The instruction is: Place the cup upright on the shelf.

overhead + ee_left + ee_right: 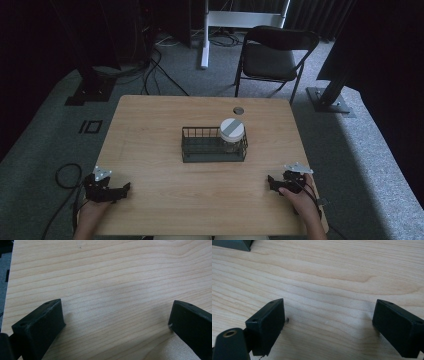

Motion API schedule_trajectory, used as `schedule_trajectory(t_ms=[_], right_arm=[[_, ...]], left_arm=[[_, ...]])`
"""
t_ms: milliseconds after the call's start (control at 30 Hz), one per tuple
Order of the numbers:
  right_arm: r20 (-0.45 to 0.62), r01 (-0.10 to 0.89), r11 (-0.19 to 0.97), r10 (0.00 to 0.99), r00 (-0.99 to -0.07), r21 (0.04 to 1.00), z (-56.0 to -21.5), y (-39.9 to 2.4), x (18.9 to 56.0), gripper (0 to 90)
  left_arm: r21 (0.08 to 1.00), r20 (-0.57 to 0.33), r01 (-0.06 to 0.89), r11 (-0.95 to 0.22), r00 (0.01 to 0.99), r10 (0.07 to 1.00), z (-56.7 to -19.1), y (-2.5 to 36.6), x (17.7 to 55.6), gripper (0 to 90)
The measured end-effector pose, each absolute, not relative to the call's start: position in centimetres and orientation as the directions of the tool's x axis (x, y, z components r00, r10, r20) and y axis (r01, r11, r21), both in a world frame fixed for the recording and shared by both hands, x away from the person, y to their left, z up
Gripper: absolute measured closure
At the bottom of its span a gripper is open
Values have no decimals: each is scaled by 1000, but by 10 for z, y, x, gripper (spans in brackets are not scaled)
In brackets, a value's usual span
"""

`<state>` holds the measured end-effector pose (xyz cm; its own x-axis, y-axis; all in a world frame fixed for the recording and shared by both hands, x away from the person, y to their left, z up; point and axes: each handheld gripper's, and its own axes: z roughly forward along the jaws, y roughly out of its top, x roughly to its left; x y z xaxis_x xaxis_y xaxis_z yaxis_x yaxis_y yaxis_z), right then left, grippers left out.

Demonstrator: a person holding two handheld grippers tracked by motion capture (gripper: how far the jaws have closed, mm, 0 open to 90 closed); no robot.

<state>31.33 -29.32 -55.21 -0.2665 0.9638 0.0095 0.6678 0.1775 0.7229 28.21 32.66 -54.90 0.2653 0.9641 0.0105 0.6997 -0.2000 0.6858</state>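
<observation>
My left gripper (125, 189) rests on the worktop (165, 200) at its near left edge, well apart from the wire basket (200, 150) that sits at the middle of the worktop. My fingers (42, 325) on that side are spread wide, released, with bare wood grain between them and nothing held. The grey three-cornered plate on top of this gripper catches a little light, and its cable curls on the floor off the worktop's left edge.

My right gripper (270, 180) rests near the right edge of the worktop, also well apart from the basket and on the near side of it. Its fingers (268, 322) are parted just as wide, released, with only wood between them. In the right gripper view a dark corner (234, 244) shows at the top left; I cannot tell for certain what it is.

The basket is dark, open-topped and made of thin wire, with its long side facing me. A jar (232, 135) with a round white lid stands upright inside the basket, at its right end. A grey stripe runs across the lid. The jar rises above the basket's rim.

Beyond the basket, near the far edge of the worktop, is a small round hole (238, 110). Past that edge stands a black folding chair (270, 57) on the grey carpet.
</observation>
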Motion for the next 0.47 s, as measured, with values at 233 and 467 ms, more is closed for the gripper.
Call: schedule_trajectory(t_ms=[233, 467], right_arm=[[10, 668, 180, 962, -271, 722, -552, -293, 314, 102], [10, 668, 180, 962, -271, 722, -552, -293, 314, 102]], left_arm=[[686, 11, 700, -200, 265, 964, -549, 327, 282, 1], [686, 10, 699, -200, 265, 964, -549, 327, 282, 1]])
